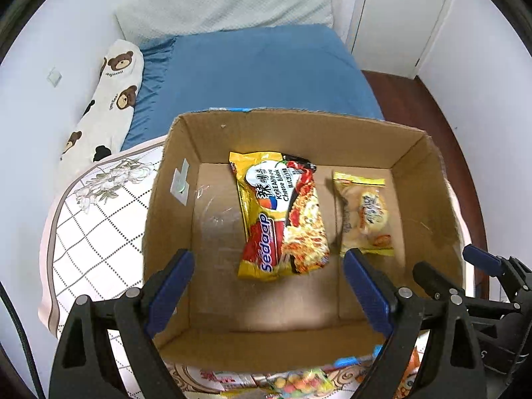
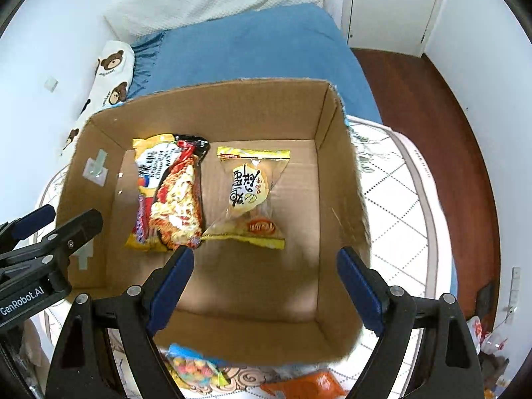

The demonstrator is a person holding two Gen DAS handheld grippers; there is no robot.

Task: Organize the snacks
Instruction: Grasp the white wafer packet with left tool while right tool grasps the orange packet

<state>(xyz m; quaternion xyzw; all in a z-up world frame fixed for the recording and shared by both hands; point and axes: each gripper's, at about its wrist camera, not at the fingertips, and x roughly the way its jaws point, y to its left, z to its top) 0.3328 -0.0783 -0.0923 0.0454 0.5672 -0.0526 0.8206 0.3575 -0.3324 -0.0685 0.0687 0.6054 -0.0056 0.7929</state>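
An open cardboard box [image 1: 173, 173] [image 2: 335, 139] stands on a quilted blanket. Inside lie a yellow-red Sedaap noodle packet [image 1: 282, 212] [image 2: 169, 196] and, to its right, a clear yellow-edged pastry packet [image 1: 365, 212] [image 2: 252, 196]. My left gripper [image 1: 269, 266] is open and empty above the box's near half. My right gripper [image 2: 266, 262] is open and empty above the box, near the pastry packet. Each gripper shows at the edge of the other's view: the right gripper [image 1: 465, 266] and the left gripper [image 2: 63, 216]. Loose snacks lie in front of the box: a colourful candy bag [image 1: 299, 382] [image 2: 193, 365] and an orange packet [image 2: 306, 385].
The white quilted blanket [image 1: 93, 232] [image 2: 399, 199] lies on a bed with a blue sheet [image 1: 259, 76] [image 2: 252, 50]. A bear-print pillow [image 1: 109, 99] lies along the left wall. Dark wooden floor [image 2: 442, 126] is at the right, with white doors [image 1: 399, 16] behind.
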